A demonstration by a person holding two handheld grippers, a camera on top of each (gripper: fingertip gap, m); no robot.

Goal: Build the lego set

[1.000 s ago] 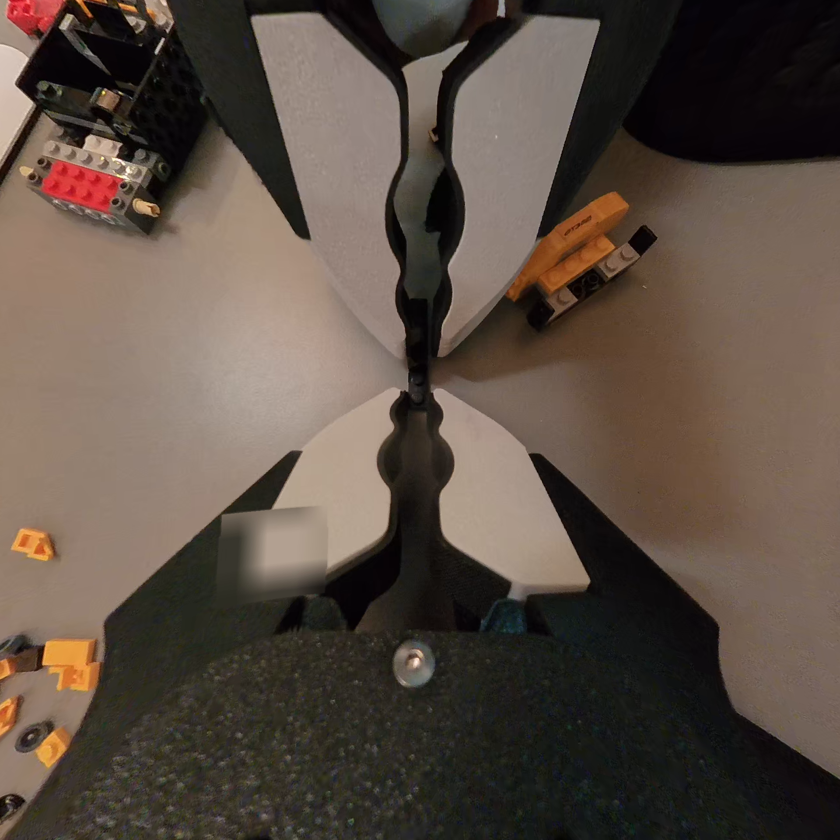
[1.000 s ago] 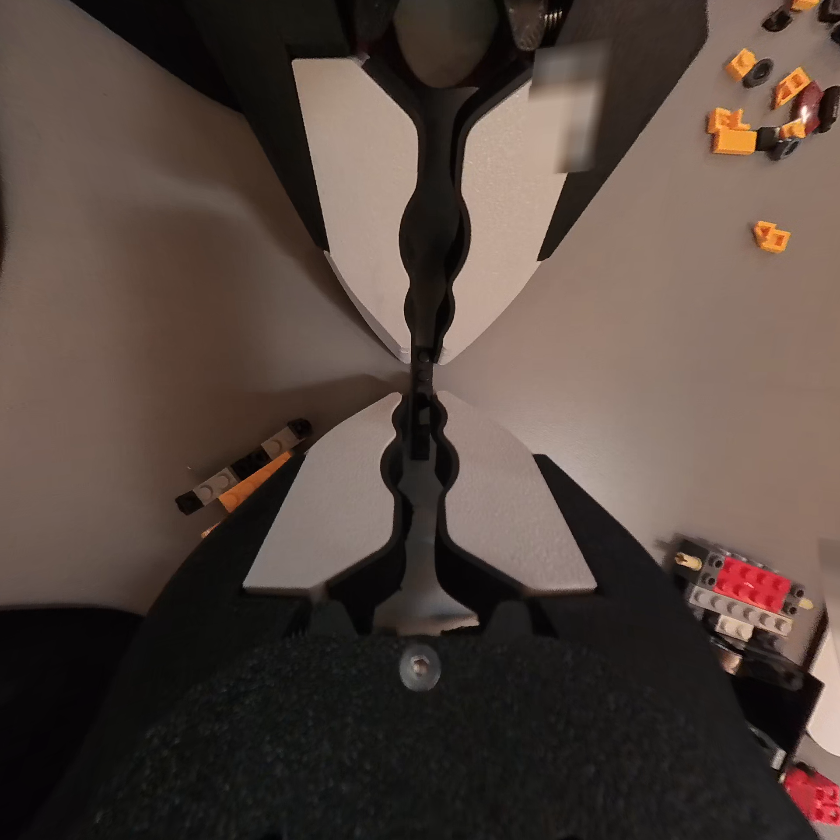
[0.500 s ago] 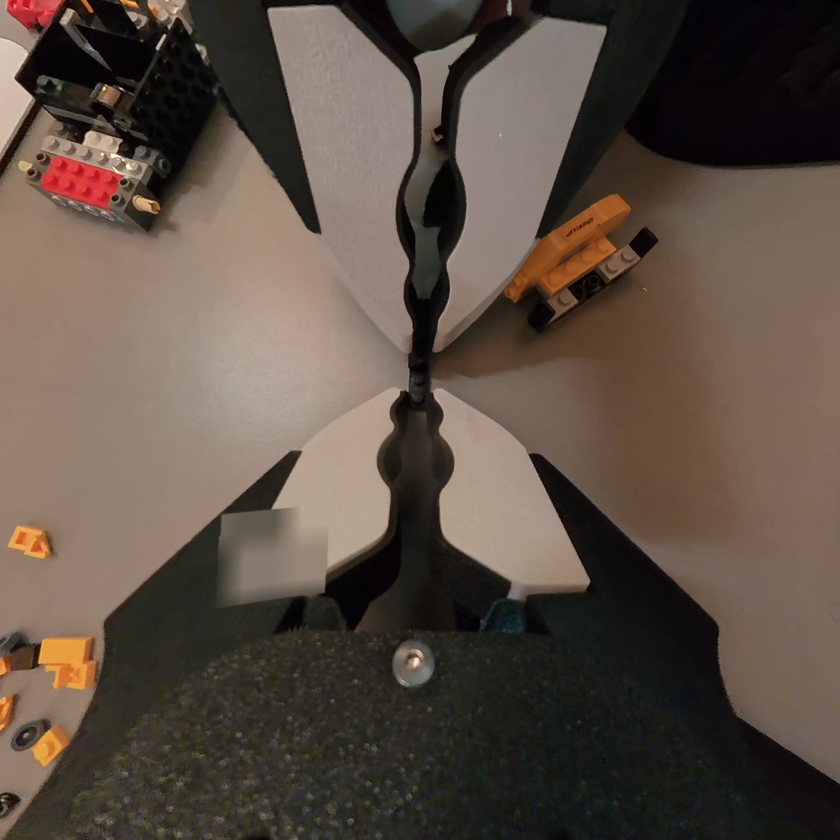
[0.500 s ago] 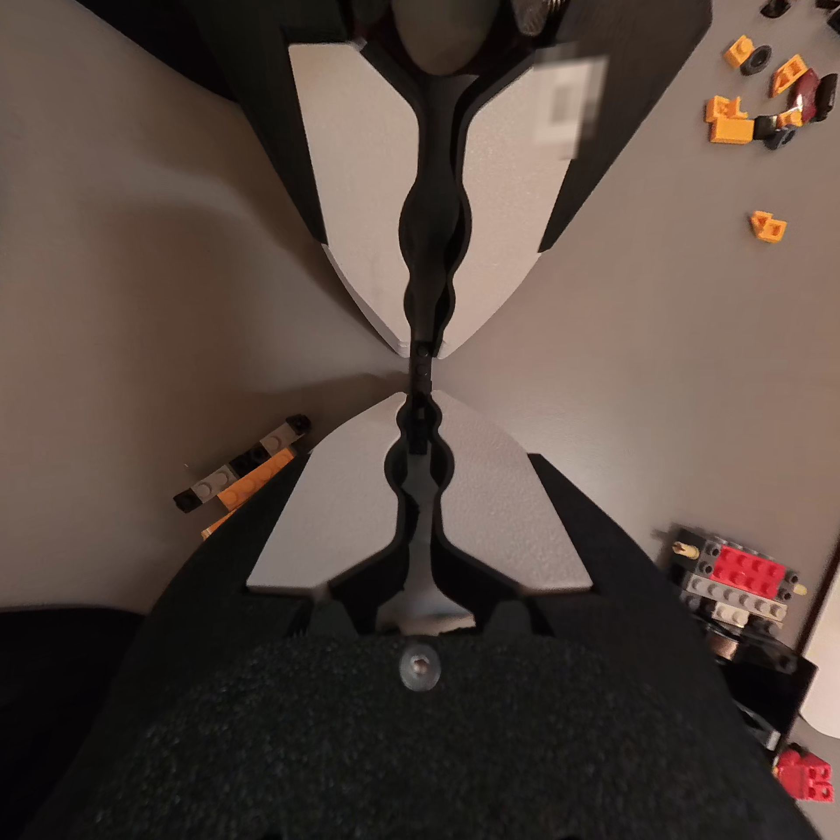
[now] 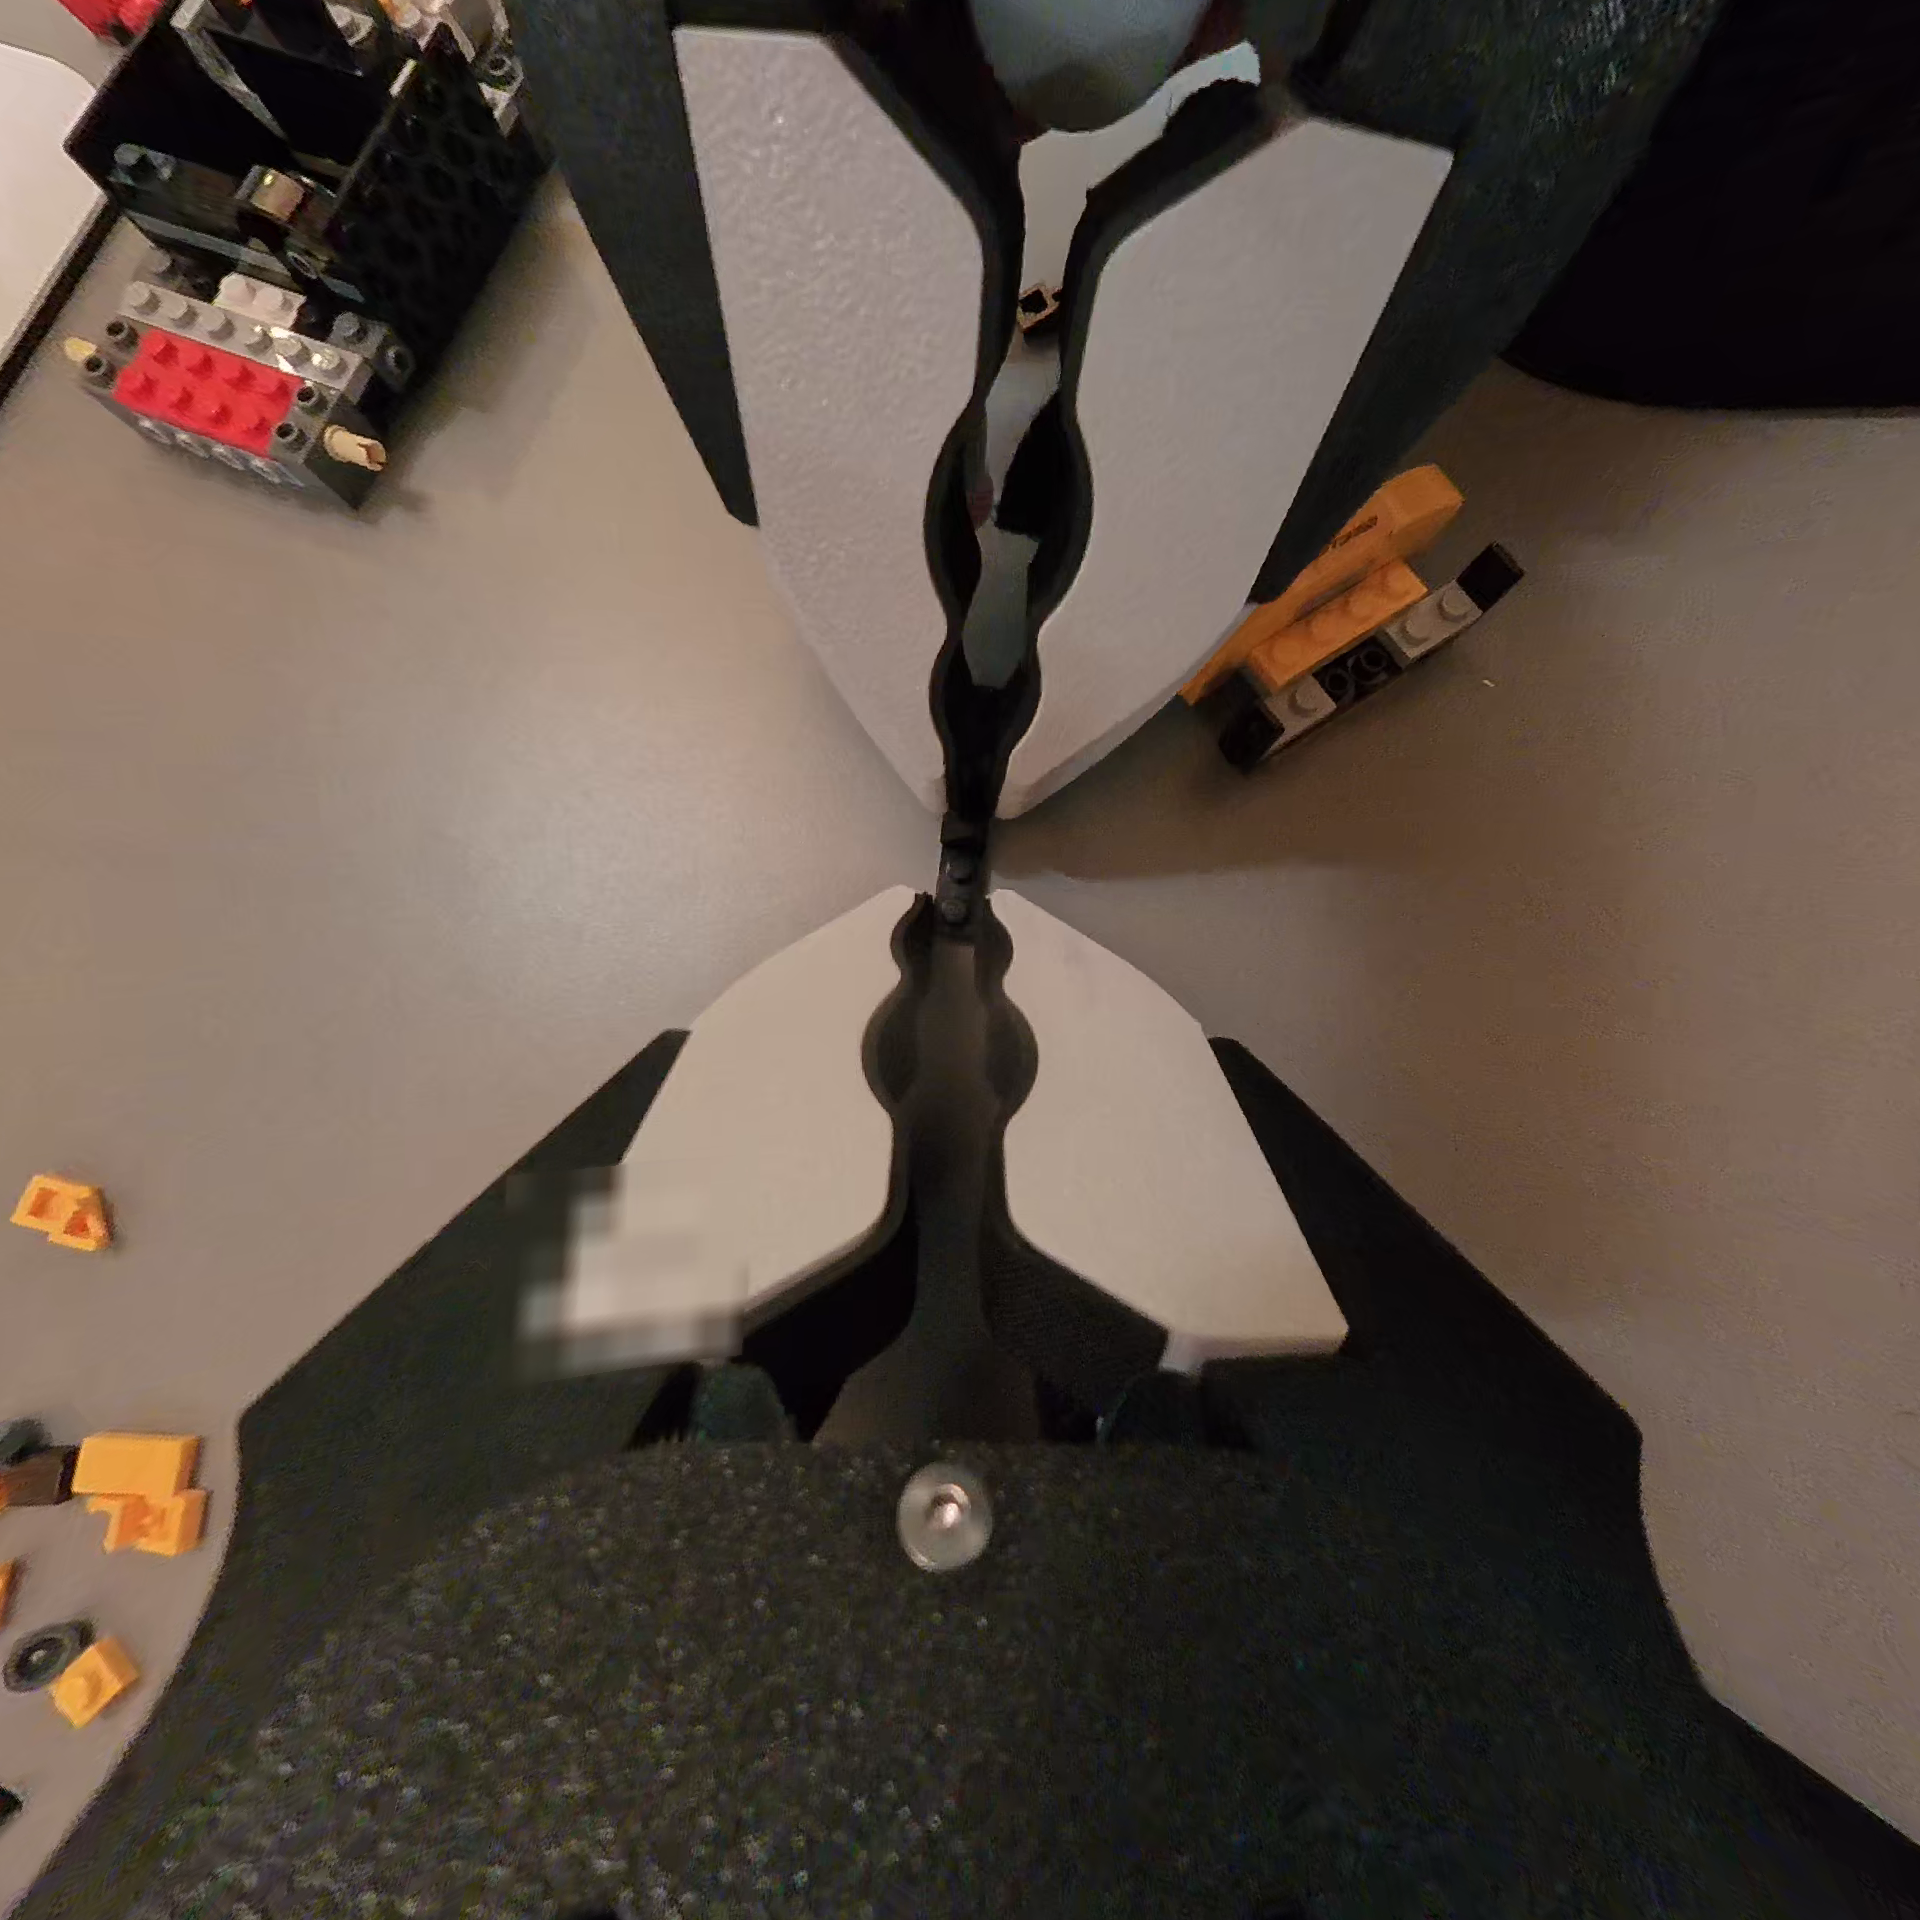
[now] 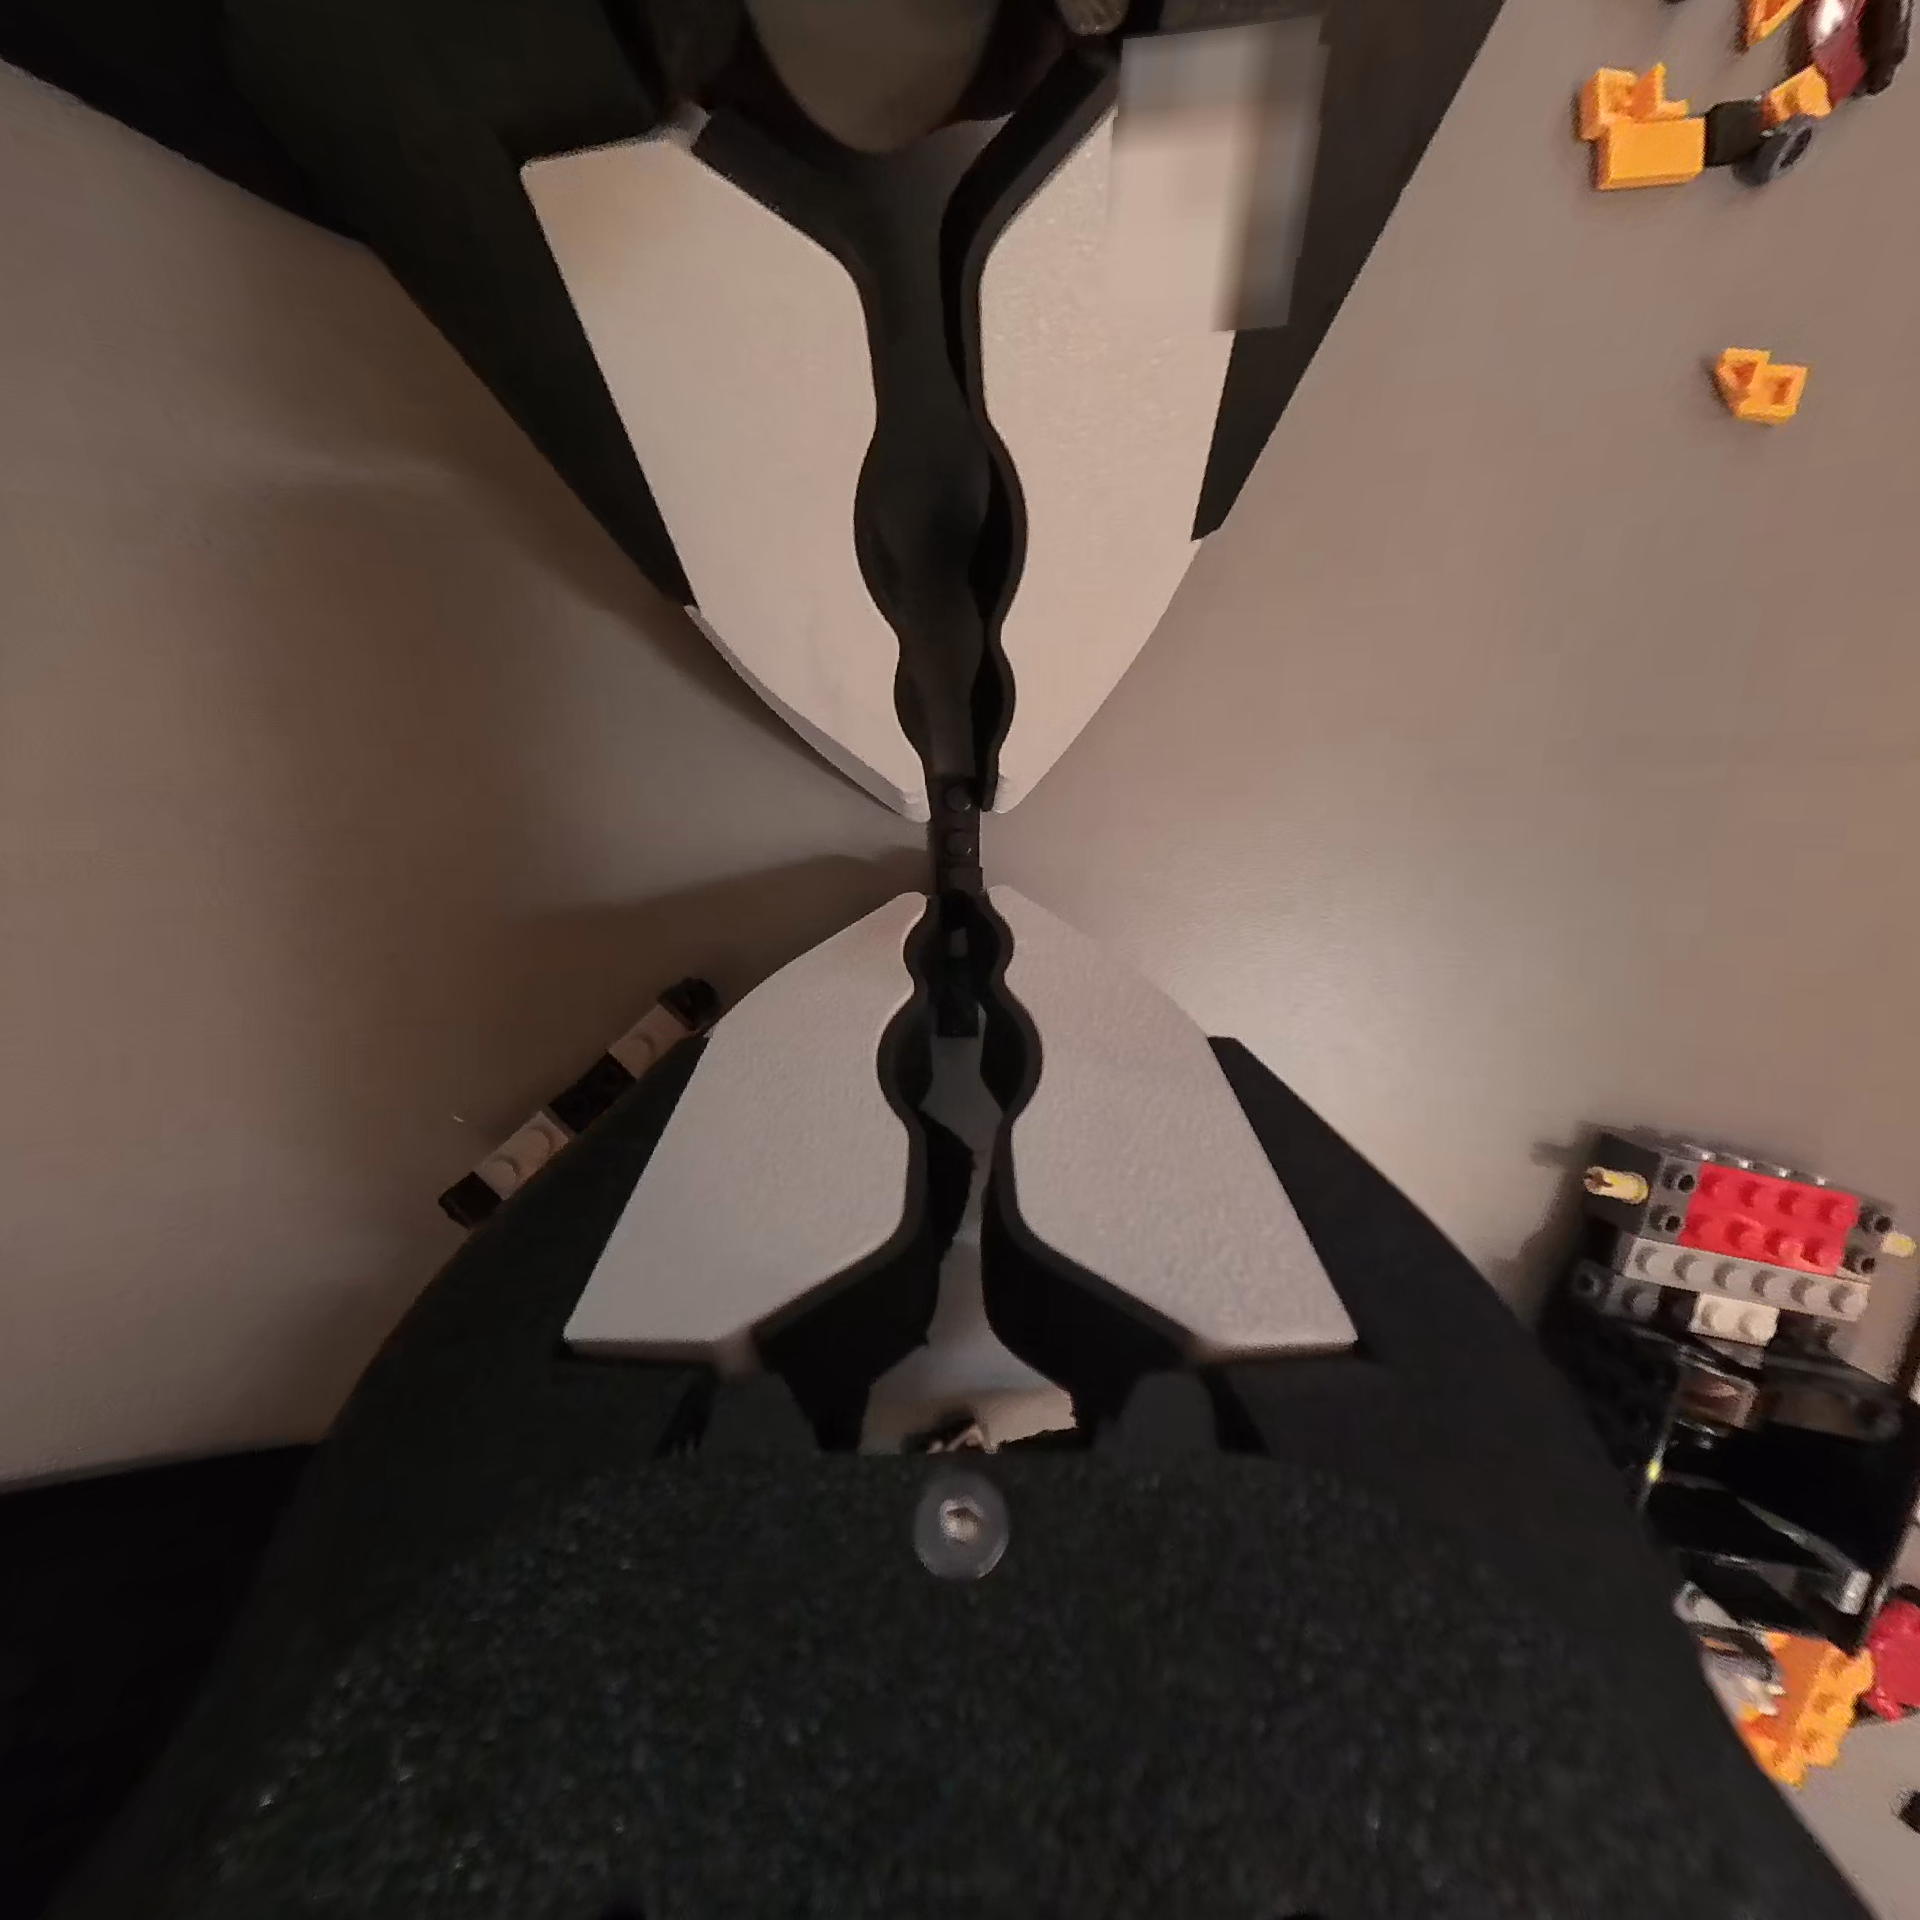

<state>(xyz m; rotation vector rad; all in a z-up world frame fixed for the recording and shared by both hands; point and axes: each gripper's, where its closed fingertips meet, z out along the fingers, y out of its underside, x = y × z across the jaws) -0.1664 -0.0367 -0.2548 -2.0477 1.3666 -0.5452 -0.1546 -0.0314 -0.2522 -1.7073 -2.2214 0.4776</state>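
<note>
So both grippers are tip to tip here, each pinching 1 end of the same thin black lego strip (image 5: 957, 871), a narrow studded plate. In the left wrist view, the left gripper (image 5: 954, 914) has its jaws clamped on the near end, and the right gripper (image 5: 971, 805) comes in from the top of the frame, closed on the far end. Only a short bit of the strip shows in the gap between the 2 sets of tips, held above the grey table (image 5: 520, 779).

Right wrist view is the same thing mirrored: the right gripper (image 6: 958, 914) clamps its end and the strip (image 6: 957, 847) runs straight into the left gripper (image 6: 961, 795) opposite.

Further out on the table, an orange, grey and black sub-assembly (image 5: 1351, 623) sits just past the right gripper's side. The black chassis with the red plate (image 5: 239, 343) is well off at far left, and loose orange bits (image 5: 135, 1496) lie by the left edge.
</note>
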